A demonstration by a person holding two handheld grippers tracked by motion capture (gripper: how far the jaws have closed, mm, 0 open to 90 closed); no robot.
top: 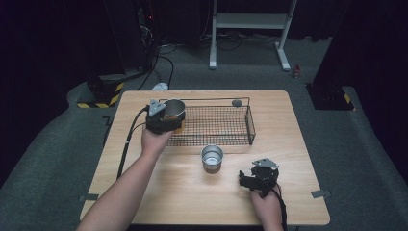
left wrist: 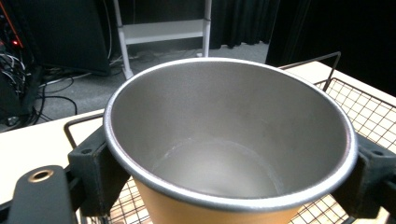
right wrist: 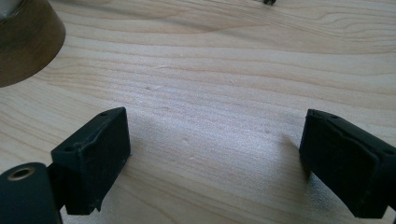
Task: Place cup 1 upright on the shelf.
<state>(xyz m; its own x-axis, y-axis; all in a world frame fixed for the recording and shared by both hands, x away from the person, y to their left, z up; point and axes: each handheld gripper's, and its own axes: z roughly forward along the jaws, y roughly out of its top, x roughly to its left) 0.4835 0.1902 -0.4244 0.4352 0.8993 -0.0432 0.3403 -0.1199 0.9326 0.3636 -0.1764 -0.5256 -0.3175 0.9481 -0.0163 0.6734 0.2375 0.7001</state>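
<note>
Cup in hand: the metal cup (top: 174, 109) with the tan outer wall sits gripped by the left gripper (top: 162, 119), held over the near-left corner of the wire basket (top: 243, 126).
Left fingers: clenched on that cup, one black pad (left wrist: 95, 170) on each side of the wall just under the rim; in the left gripper view the cup (left wrist: 229, 140) is upright and empty, basket mesh showing below it.
Step in hand: my read is placement, the cup carried over the basket and about to go down into it.
Next move: a straight lowering until the base meets the mesh, clear of the basket's rim wire, then the fingers let go; a tilt on release could tip it.
Second cup: another metal cup (top: 212, 158) stands upright on the wooden surface (top: 298, 144), just in front of the basket and apart from it.
Right gripper: the right gripper (top: 258, 179) rests low over the surface, near the second cup, to its right.
Right fingers: spread wide and empty in the right gripper view (right wrist: 212, 163), bare wood between them, the cup's brown wall (right wrist: 25, 44) at the top left corner.
Small extra: a dark round object (top: 236, 102) lies at the basket's far rim; too small to identify.
Writing: no brand, label or lettering readable on either cup or the basket.
</note>
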